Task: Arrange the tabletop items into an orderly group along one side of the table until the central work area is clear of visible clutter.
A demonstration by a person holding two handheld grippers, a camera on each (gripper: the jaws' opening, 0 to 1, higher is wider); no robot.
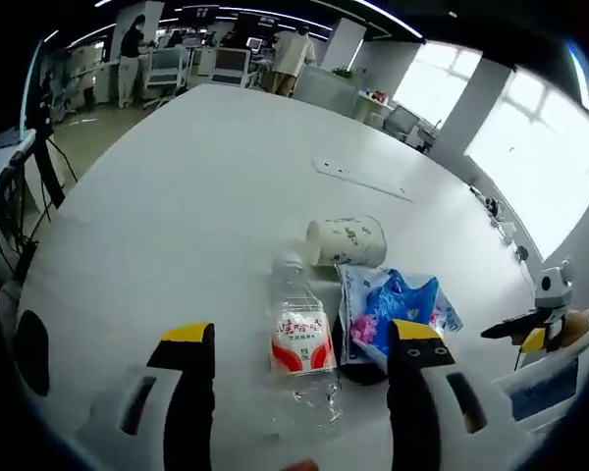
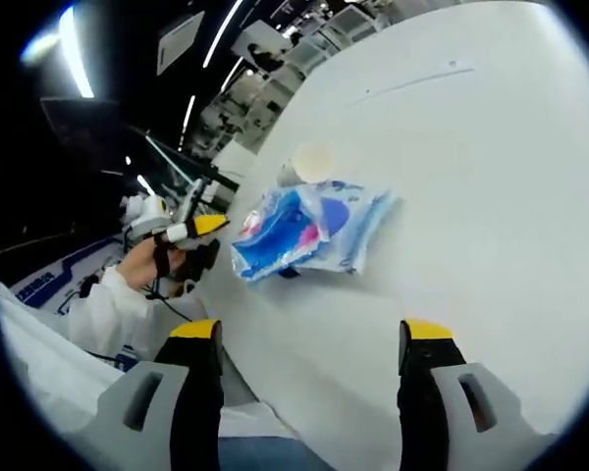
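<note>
Bottle [image 1: 300, 339], clear plastic with a red-and-white label, lies on its side on the white table [image 1: 196, 186], between the spread jaws of the left gripper [image 1: 301, 353]; contact cannot be judged. Just beside it, a blue-and-white plastic packet [image 1: 393, 306] lies flat. Beyond both, a white paper cup [image 1: 348, 241] lies tipped over. Right gripper [image 2: 308, 339] hangs at the table's edge near the packet, jaws spread, holding nothing. Office desks and people stand in the far background.
</note>
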